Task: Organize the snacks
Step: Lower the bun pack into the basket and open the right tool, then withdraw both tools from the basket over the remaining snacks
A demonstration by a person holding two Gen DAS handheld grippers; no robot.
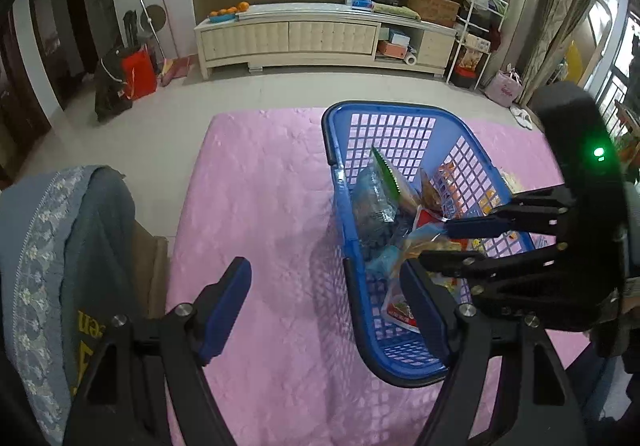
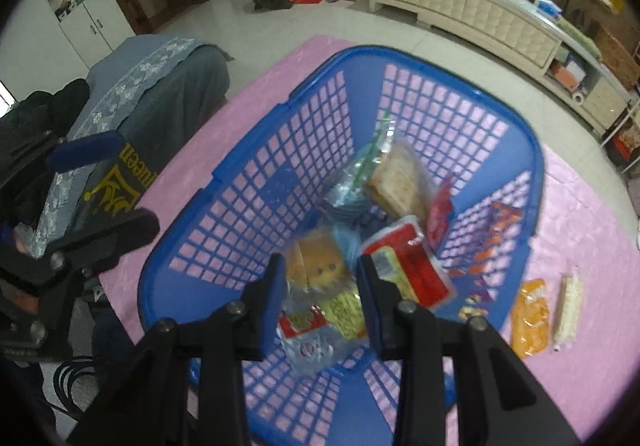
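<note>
While both of my claws are hanging over the pink cloth (image 1: 260, 205), my left gripper (image 1: 324, 310) is standing wide with nothing between its blue pads, one finger over bare cloth and the other over the near rim of the blue basket (image 1: 340, 165). My right gripper (image 2: 322, 302) is reaching down into that basket with its jaws narrow, and a clear packet holding a yellow bun (image 2: 320, 266) is sitting between the pads; whether they are pressing on it I cannot tell. Lying in the basket beside it are a red packet (image 2: 416, 270), a brown cracker pack (image 2: 400, 181) leaning toward the far wall, and a clear bluish wrapper (image 2: 348, 189). Outside the basket, near the cloth's right edge, an orange packet (image 2: 530, 318) and a pale wafer pack (image 2: 568, 306) are lying side by side, apart from each other. At the cloth's left edge a chair draped in grey-blue fabric (image 1: 60, 246) is standing.
</note>
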